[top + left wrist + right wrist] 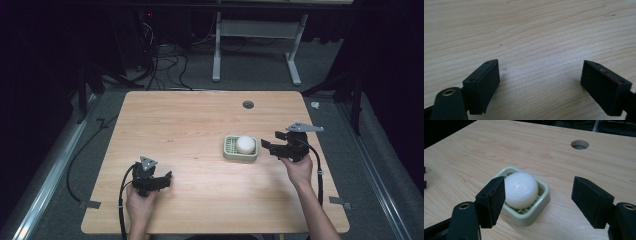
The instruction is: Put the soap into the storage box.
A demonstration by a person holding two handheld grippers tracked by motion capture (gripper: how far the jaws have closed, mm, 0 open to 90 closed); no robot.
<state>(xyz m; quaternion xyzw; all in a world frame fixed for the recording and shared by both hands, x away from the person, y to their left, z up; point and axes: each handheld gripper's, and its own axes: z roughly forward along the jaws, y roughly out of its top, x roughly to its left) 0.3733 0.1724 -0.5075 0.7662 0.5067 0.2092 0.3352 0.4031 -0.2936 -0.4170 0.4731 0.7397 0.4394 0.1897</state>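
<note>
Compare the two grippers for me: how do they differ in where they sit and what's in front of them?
The left gripper sits near the table's front left with bare wood ahead; the right gripper is just right of the green soap dish, facing the white soap. The left points right, the right points left. Both stand open, holding nothing.

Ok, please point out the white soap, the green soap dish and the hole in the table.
white soap (520, 190), right gripper view, its rounded top.
green soap dish (541, 203), right gripper view, its right rim.
hole (579, 144), right gripper view, its middle.
</note>
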